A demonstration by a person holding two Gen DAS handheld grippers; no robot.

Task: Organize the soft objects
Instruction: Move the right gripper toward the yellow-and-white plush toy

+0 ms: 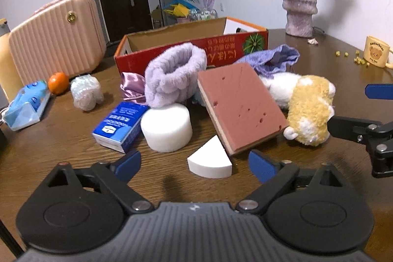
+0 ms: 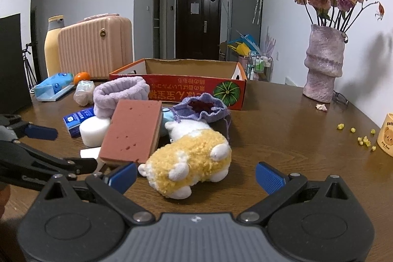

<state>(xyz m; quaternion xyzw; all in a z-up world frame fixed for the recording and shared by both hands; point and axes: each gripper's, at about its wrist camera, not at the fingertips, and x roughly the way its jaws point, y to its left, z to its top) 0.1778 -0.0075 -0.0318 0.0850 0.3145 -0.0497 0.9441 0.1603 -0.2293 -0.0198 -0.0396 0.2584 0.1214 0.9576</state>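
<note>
A pile of soft things lies before an open red cardboard box [image 1: 255, 41] [image 2: 196, 87]. It holds a pink sponge slab [image 1: 242, 112] [image 2: 133, 130], a yellow-white plush toy [image 1: 309, 109] [image 2: 194, 161], a lilac fluffy headband [image 1: 172, 73] [image 2: 118, 92], a purple knit pouch [image 1: 277, 60] [image 2: 201, 107], a white foam cylinder [image 1: 167, 127] [image 2: 94, 130] and a white foam wedge [image 1: 208, 162]. My left gripper [image 1: 194, 163] is open, with the wedge between its fingertips. My right gripper [image 2: 196, 176] is open, just in front of the plush toy.
A blue tissue pack [image 1: 120, 125] lies left of the cylinder. A pink suitcase [image 1: 56, 36], an orange [image 1: 58, 82], a wrapped bundle [image 1: 86, 91] and a blue packet [image 1: 27, 104] stand at the left. A vase [image 2: 323, 60] and a yellow cup [image 1: 375, 50] stand at the right.
</note>
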